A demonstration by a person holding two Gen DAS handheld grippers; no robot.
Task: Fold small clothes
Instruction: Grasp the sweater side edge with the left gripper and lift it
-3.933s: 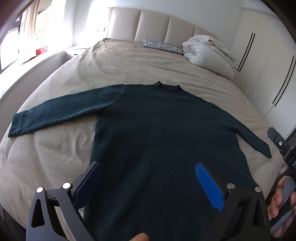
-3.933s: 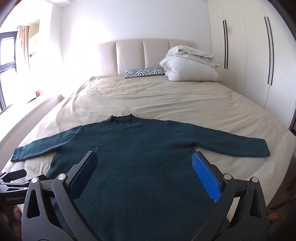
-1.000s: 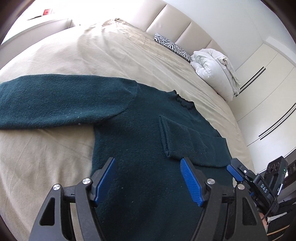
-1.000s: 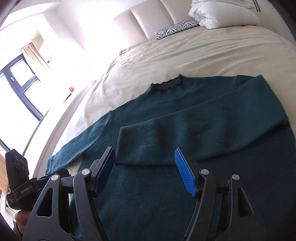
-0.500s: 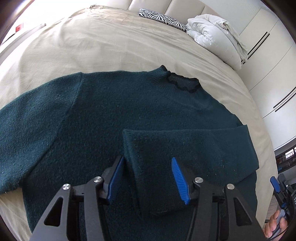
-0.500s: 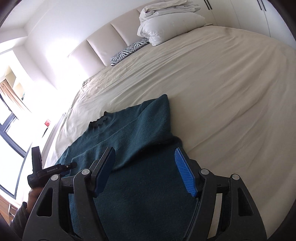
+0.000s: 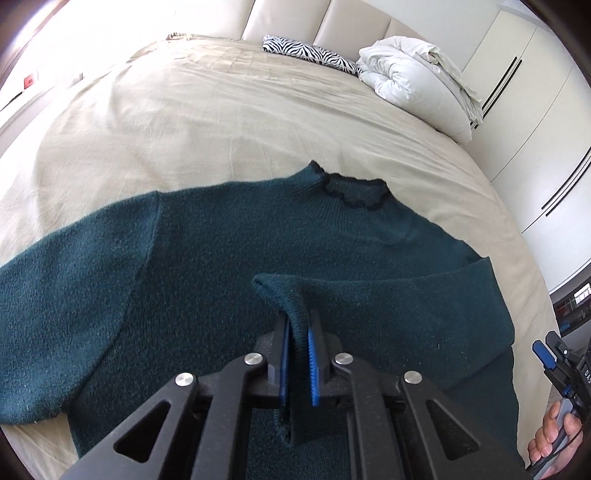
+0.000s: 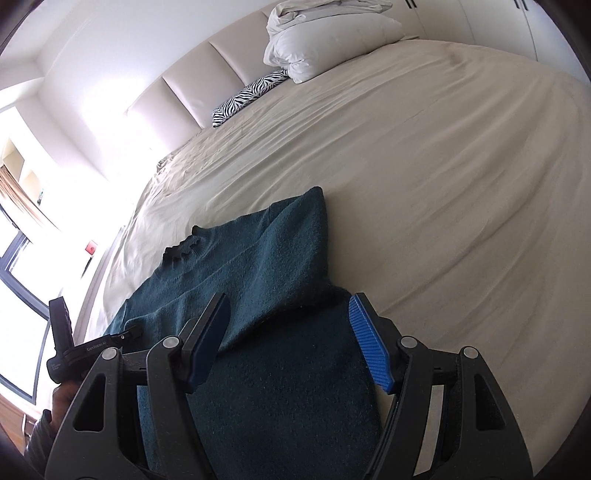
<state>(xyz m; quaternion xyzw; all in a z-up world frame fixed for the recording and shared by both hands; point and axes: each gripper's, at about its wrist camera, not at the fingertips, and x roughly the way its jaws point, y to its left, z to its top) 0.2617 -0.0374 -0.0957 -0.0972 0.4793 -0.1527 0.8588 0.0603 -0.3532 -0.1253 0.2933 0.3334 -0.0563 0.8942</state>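
Dark teal sweater (image 7: pixel 229 251) with a black scalloped trim on its collar (image 7: pixel 354 192); beige bed sheet (image 7: pixel 207 110); cushion (image 7: pixel 310 53) in a black-and-white zebra pattern; white folded duvet (image 7: pixel 413 79); cream padded headboard (image 7: pixel 314 18); white wardrobe doors (image 7: pixel 535 110) with dark handle strips; left tool (image 7: pixel 297 354) and right tool (image 8: pixel 291 343) black-framed, each with blue ridged pads (image 8: pixel 369 343); a small red object (image 8: pixel 90 247) by the window

Left gripper (image 7: pixel 297 345) clamping sweater cuff (image 7: pixel 291 306)

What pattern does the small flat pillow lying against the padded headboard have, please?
Black-and-white zebra stripes on the small flat pillow, clearest in the left wrist view.
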